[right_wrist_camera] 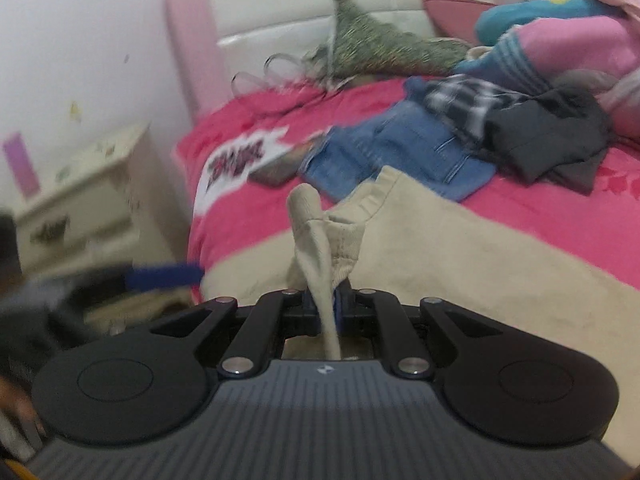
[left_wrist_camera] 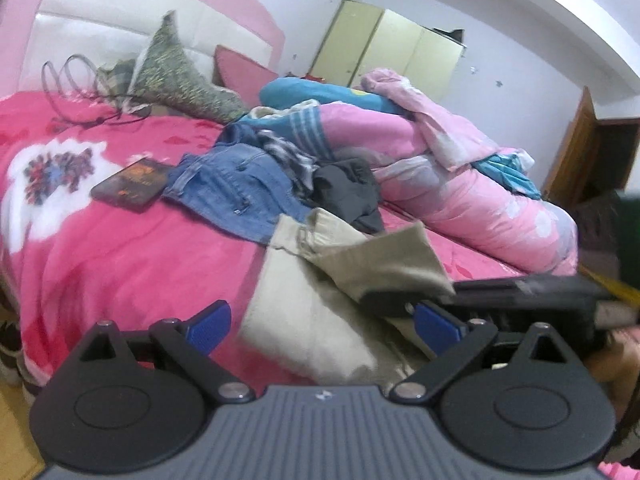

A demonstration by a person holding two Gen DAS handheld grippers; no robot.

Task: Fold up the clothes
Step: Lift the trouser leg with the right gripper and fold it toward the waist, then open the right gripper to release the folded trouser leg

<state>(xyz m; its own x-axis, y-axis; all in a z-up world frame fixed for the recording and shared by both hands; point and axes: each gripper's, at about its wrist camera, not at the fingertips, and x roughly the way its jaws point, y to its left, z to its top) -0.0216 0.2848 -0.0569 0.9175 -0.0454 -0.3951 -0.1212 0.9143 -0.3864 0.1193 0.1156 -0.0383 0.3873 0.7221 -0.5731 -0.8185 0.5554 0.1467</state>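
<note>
A beige garment [left_wrist_camera: 316,304] lies spread over the near edge of the pink bed [left_wrist_camera: 120,248]. My right gripper [right_wrist_camera: 326,300] is shut on a bunched fold of the beige garment [right_wrist_camera: 440,240], and a strip of cloth runs back between its jaws. In the left wrist view the right gripper [left_wrist_camera: 404,300] comes in from the right, lifting a corner of the cloth. My left gripper [left_wrist_camera: 324,324] is open, its blue pads [left_wrist_camera: 210,322] wide apart just above the garment's near part, with nothing gripped. The left gripper's blue pad [right_wrist_camera: 164,274] shows blurred at the left of the right wrist view.
Behind the beige garment lie blue jeans [left_wrist_camera: 236,184], a checked cloth [left_wrist_camera: 288,156] and a dark grey garment [left_wrist_camera: 348,188]. A book [left_wrist_camera: 132,180] rests on the bedspread. A rolled pink duvet [left_wrist_camera: 460,184] fills the right side. A cream nightstand [right_wrist_camera: 80,188] stands left of the bed.
</note>
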